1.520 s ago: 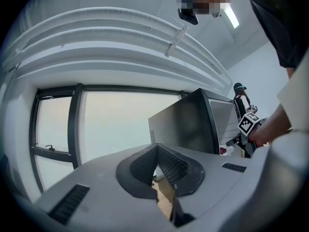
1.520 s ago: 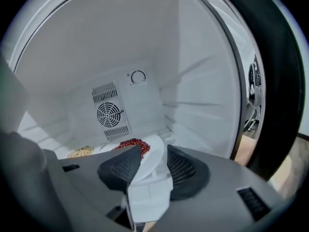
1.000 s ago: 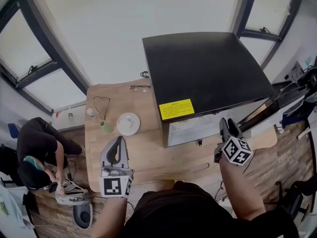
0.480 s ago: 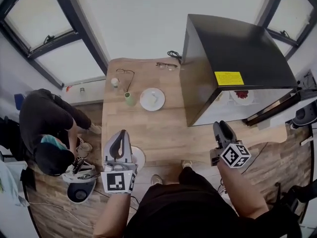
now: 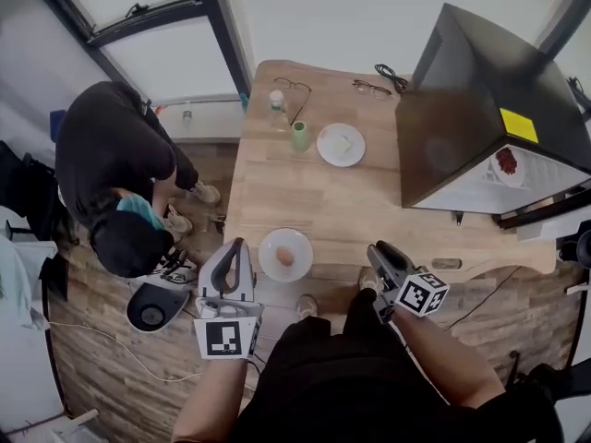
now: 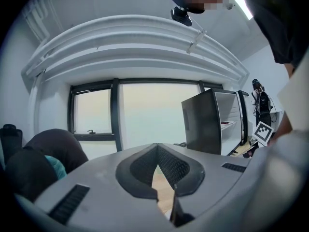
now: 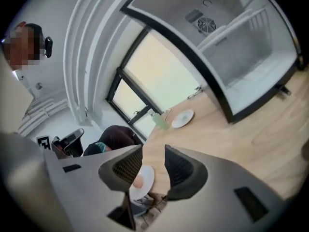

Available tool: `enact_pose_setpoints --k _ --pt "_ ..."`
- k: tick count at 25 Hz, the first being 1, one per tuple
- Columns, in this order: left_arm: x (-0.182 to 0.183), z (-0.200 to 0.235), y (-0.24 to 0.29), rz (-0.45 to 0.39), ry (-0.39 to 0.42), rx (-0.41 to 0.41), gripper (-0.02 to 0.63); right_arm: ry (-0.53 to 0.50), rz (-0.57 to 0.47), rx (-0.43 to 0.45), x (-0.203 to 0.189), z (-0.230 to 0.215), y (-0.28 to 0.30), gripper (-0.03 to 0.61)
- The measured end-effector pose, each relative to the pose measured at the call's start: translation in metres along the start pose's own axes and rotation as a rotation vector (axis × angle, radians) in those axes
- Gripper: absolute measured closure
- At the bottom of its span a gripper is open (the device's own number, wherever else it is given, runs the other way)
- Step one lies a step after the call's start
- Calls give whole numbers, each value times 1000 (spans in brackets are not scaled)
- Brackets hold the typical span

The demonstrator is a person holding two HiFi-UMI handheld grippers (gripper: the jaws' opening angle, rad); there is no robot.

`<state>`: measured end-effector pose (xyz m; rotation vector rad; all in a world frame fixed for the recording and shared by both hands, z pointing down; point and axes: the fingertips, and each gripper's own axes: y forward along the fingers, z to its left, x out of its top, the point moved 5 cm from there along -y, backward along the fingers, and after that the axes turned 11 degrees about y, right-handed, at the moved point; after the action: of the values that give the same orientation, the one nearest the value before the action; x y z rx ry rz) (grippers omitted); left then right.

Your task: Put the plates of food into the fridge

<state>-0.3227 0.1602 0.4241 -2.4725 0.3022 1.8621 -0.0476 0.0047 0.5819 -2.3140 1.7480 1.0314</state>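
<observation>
You hold your left tongs (image 5: 237, 245) by the near left corner of the wooden table (image 5: 323, 201). Their two jaws are pressed together at the tips, and nothing is between them (the left gripper view shows only a sliver of table below the tips). Your right tongs (image 5: 377, 250) are at the near edge too, further right. Their jaws stand wide apart and have just been closing a little. Nothing is caught between them, but the right gripper view shows a white plate (image 7: 146, 178) through the gap.

That white plate (image 5: 273, 245) lies on the table between your two tongs, close to the edge. It has one small round bit of pale brown food (image 5: 286, 257) on it. Neither pair of tongs touches it.

A second plate (image 5: 330, 151) with something pale on it sits far back on the table, just beside a green cup (image 5: 300, 137). The black fridge (image 5: 480, 90) stands at the right with its door open. A third plate (image 5: 519, 166) with red food is inside it. A person (image 5: 115, 155) in dark clothes bends down on the floor at the left.
</observation>
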Motion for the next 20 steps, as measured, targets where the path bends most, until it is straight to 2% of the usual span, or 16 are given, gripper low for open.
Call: enact_pose_setpoints --k 3,9,12,16,20 --pt "-9 15 -22 25 -16 23 609 58 100 4 -49 4 23 417" --pt "-29 49 -56 81 30 58 609 214 196 0 -114 5 59 417" --pt "-37 57 -66 99 37 69 609 251 233 -24 -135 1 74 417" --pt "-48 57 -74 126 -13 80 609 316 289 -40 -154 -4 91 416" --pt "-55 60 -83 153 -26 101 609 391 352 -24 -173 -3 108 416"
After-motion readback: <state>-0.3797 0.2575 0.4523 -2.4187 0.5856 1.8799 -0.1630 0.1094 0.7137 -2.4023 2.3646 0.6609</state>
